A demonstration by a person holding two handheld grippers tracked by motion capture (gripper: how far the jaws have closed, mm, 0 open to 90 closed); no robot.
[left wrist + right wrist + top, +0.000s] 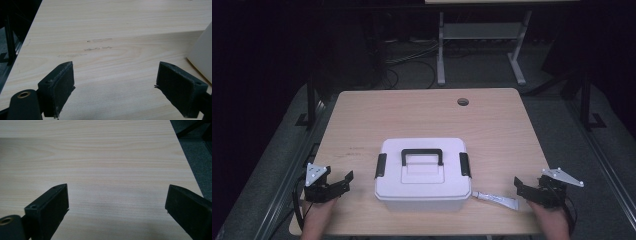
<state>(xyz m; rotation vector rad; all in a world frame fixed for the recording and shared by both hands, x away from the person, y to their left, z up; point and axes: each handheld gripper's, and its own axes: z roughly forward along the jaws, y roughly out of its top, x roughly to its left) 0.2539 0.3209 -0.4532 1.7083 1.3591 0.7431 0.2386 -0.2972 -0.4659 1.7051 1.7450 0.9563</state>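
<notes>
Two tongs rest low at the near edge of the table (422,107), one at each side, and both stand released with nothing between the jaws. The left gripper (343,181) sits off the left end of the white box (422,185); the right gripper (523,186) sits off the box's right end, and the small white tube (497,200) lies between that gripper and the box, its capped end touching or almost touching the box's lower right corner. In the left gripper view the pale box wall (202,58) shows just beyond the jaw at the right of that view, over bare wood.

The box looks like rigid moulded plastic: stiff, smooth-walled and probably slippery to flat pads, so a squeeze on its sides would likely slide. Its weight cannot be told, since the lid is shut. The better holds appear to be the black handle (422,156) on top, narrow enough for a jaw pair to close around, and the two black latches (381,165) at the lid's ends, each on the side nearest one gripper.

The tube seems light and soft, apt to dent or roll; taking it across its flat crimped end, the end nearest the right gripper, looks safest.
</notes>
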